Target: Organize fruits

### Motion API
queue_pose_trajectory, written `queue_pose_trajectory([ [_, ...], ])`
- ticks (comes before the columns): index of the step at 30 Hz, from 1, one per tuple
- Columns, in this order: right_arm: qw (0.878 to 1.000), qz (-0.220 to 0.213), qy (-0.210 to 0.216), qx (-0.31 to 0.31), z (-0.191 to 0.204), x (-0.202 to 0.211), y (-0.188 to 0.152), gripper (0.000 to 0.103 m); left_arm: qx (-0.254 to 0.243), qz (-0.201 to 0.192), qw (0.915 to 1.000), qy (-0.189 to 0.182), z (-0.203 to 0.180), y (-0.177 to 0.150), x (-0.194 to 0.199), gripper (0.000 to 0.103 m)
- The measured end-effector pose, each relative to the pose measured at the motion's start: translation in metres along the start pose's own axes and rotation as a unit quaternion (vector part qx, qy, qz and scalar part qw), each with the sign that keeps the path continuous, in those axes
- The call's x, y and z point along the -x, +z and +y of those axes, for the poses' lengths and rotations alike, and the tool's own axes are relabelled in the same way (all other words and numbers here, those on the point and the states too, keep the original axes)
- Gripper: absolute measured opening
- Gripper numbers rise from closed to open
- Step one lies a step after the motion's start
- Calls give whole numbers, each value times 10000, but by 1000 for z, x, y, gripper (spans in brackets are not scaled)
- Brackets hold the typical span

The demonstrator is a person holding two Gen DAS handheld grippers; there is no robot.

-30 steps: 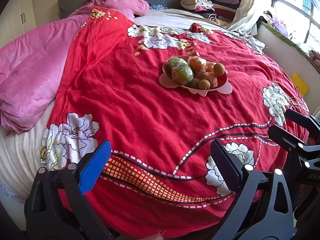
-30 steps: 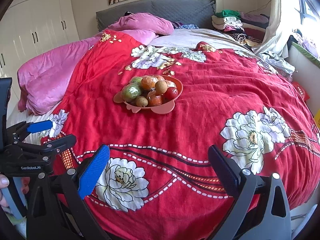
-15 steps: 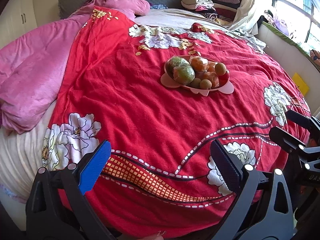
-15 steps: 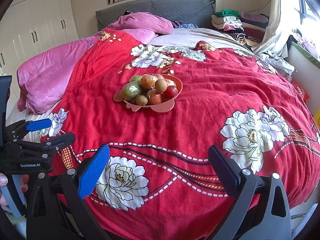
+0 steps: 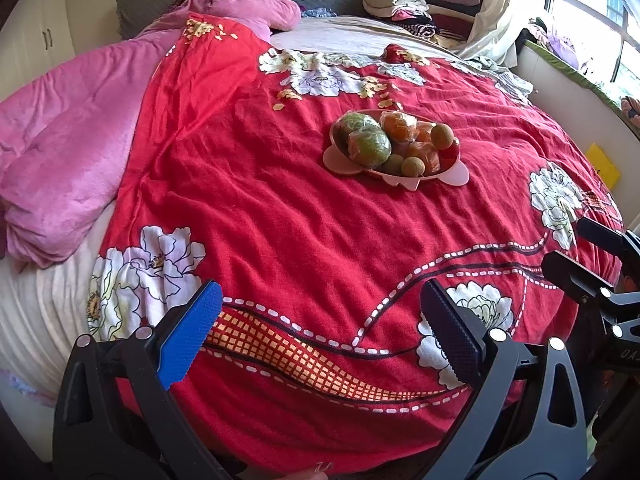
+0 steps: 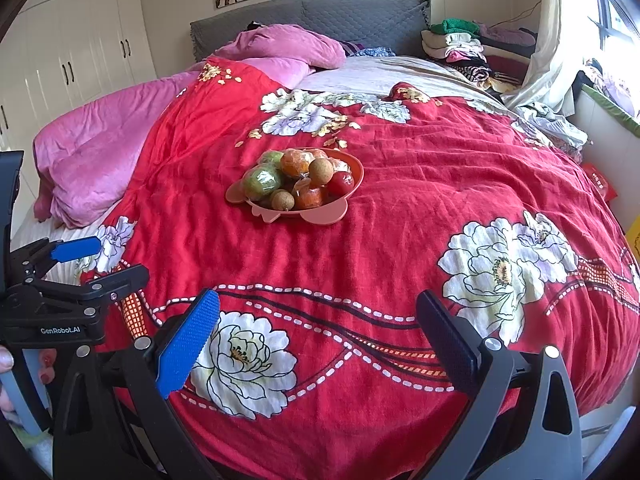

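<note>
A pink fruit bowl (image 5: pixel 454 174) (image 6: pixel 322 216) sits in the middle of the red floral bedspread (image 5: pixel 280 220) (image 6: pixel 420 200). It holds wrapped green fruits (image 5: pixel 368 146) (image 6: pixel 262 182), wrapped oranges (image 5: pixel 398 124) (image 6: pixel 296 162), small brown round fruits (image 5: pixel 442 136) (image 6: pixel 321 171) and a red fruit (image 6: pixel 342 183). My left gripper (image 5: pixel 320 320) is open and empty, near the bed's front edge, well short of the bowl. My right gripper (image 6: pixel 318 326) is open and empty, also at the front edge. Each gripper shows at the side of the other's view.
A pink blanket (image 5: pixel 68 136) (image 6: pixel 100 152) lies heaped along the left side. Pillows and a grey headboard (image 6: pixel 320 16) are at the far end. Folded clothes (image 6: pixel 460 46) are stacked far right. White wardrobes (image 6: pixel 72 52) stand left; a window ledge (image 5: pixel 580 80) runs right.
Both views have shifted slightly, so the bowl sits a little lower in the left view and a little higher in the right view. Both grippers stay open.
</note>
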State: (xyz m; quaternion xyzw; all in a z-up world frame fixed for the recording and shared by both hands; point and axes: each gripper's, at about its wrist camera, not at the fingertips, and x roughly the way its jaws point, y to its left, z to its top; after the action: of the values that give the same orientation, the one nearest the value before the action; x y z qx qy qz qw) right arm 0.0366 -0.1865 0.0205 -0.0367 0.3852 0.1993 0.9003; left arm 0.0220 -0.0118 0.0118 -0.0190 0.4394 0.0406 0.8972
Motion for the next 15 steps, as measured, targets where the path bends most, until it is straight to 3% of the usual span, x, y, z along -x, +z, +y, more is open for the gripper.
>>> queue_pose_trajectory([
  [15,10000,-1,-42,-6,-2,1,-2,98,-68,67,10000,18,-3,-1,-1,93],
])
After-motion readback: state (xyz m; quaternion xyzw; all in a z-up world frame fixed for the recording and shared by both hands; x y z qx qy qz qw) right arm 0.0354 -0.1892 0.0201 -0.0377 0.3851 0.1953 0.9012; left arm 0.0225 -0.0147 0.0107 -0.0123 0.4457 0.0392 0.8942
